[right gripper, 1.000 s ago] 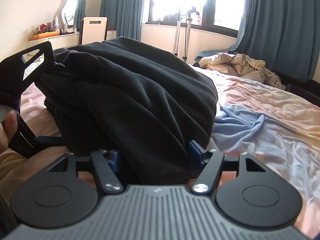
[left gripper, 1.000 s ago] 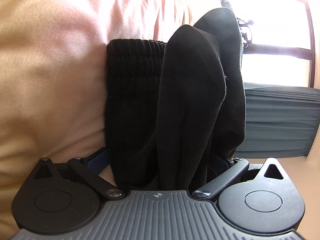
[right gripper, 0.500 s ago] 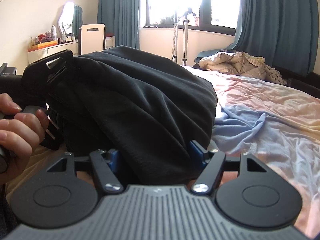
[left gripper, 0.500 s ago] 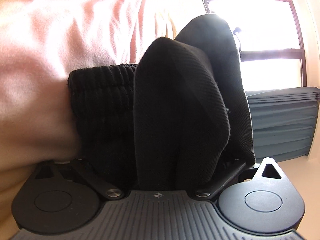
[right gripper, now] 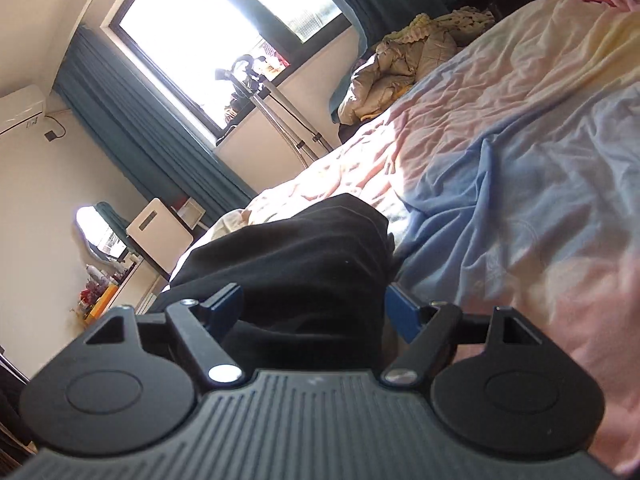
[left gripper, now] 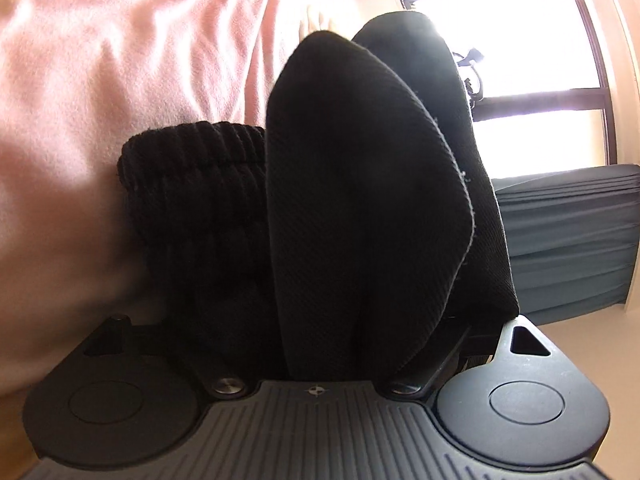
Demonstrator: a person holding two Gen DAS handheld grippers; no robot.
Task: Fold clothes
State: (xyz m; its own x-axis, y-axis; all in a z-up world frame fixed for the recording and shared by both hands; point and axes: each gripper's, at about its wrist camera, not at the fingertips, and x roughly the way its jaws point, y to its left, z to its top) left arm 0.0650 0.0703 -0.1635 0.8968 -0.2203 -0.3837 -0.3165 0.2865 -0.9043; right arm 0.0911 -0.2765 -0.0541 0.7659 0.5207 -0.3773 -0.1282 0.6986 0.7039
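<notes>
Black ribbed knit and smoother black cloth fill the whole gap of your left gripper. Its jaws have just been closing with this black garment between them, but the cloth hides both fingers, so you cannot tell whether the pads are pressing on it. From the gripper the garment rises toward 12 o'clock in that view, its ribbed band at 10 o'clock against the pink bedsheet. A bright window sits at 1 o'clock and a teal curtain at 3 o'clock. Your right gripper is tilted, and its jaws have just been opening. The same garment lies between the blue pads, and the pad at 3 o'clock stands slightly clear of the cloth, so you have no grip there. Beyond it the garment rests bunched on the bed toward 12 o'clock. A light blue cloth is spread just beside it at 2 o'clock. A beige quilt lies far off at 1 o'clock, near a tripod stand below the window.
</notes>
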